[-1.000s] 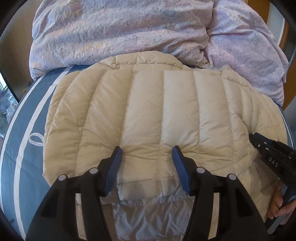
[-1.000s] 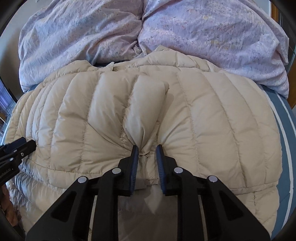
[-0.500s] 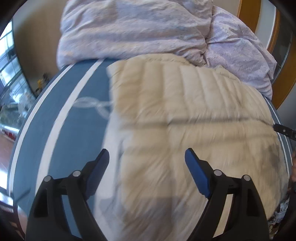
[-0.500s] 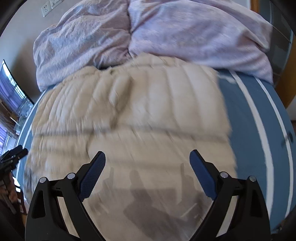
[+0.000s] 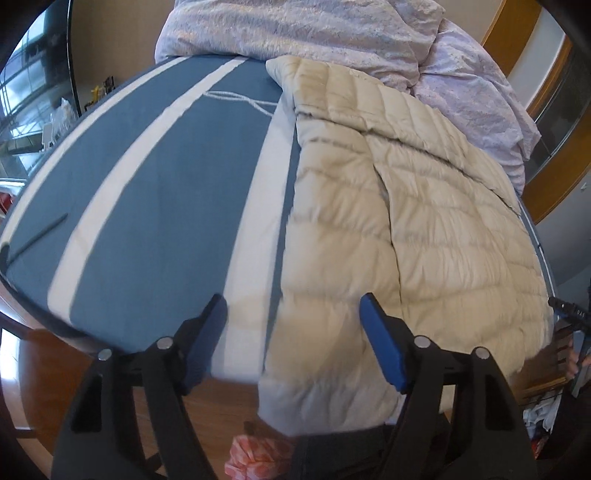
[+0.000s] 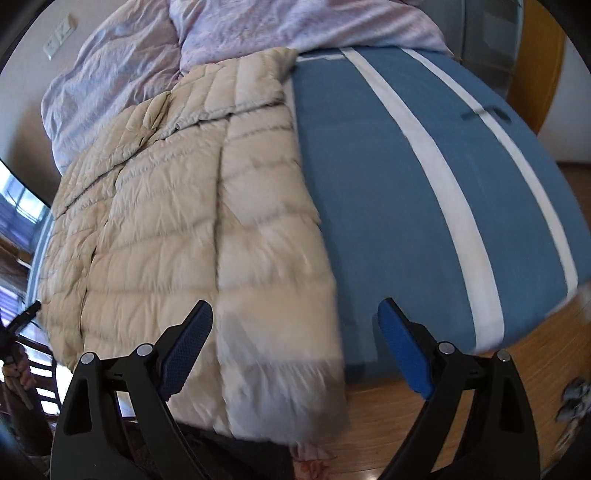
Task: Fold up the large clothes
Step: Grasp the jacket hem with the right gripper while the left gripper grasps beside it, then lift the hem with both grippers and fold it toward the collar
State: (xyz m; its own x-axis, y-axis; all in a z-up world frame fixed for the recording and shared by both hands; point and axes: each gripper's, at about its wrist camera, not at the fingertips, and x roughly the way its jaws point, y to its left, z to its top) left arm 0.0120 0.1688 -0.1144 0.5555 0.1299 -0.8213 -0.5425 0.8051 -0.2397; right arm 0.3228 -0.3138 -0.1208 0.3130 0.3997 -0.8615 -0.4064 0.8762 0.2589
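Observation:
A beige quilted down jacket (image 5: 406, 229) lies folded lengthwise on a blue bed with white stripes (image 5: 155, 192); its near end hangs over the bed's front edge. It also shows in the right wrist view (image 6: 192, 221). My left gripper (image 5: 293, 343) is open and empty, above the jacket's left edge near the bed front. My right gripper (image 6: 295, 349) is open and empty, above the jacket's right edge at the bed front. The right gripper's tip shows at the far right of the left wrist view (image 5: 569, 314).
A crumpled lilac duvet (image 5: 332, 33) is heaped at the bed's far end, touching the jacket's top. Wooden floor (image 6: 443, 424) lies below the front edge. A pink-and-white item (image 5: 258, 458) sits on the floor. A wooden door frame (image 5: 554, 155) stands to the right.
The right gripper let go of the jacket fold and both grippers opened wide. Both pulled back and up towards the bed's front edge, the left swinging left and the right swinging right.

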